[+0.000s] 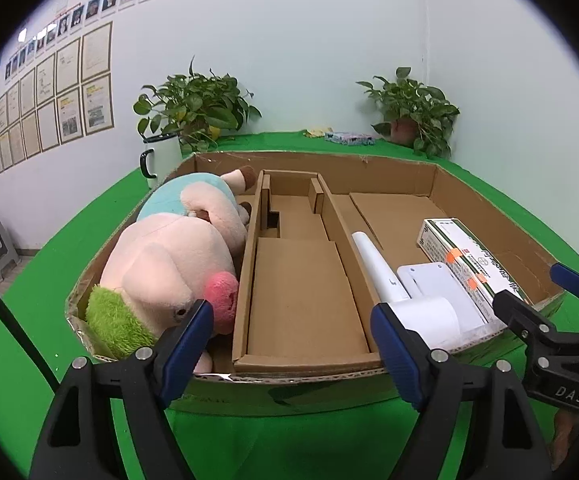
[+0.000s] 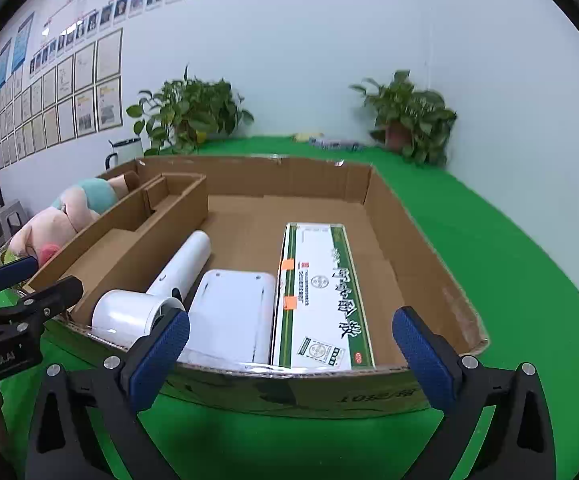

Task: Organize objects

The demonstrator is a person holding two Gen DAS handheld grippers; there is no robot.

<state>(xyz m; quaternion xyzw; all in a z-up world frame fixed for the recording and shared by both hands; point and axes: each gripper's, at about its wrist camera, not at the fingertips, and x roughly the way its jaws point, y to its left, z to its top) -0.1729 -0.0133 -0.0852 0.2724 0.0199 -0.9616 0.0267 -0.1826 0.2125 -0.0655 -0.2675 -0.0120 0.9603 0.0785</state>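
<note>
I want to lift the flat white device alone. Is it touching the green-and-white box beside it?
Touching. In the right wrist view the flat white device lies with its long edge flush against the green-and-white box, no cardboard showing between them.

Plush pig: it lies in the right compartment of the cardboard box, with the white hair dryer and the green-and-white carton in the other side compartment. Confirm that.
Not quite. The plush pig lies in the left compartment of the cardboard box, as the left wrist view shows. The white hair dryer and the green-and-white carton share the right compartment; the middle insert holds nothing.
</note>
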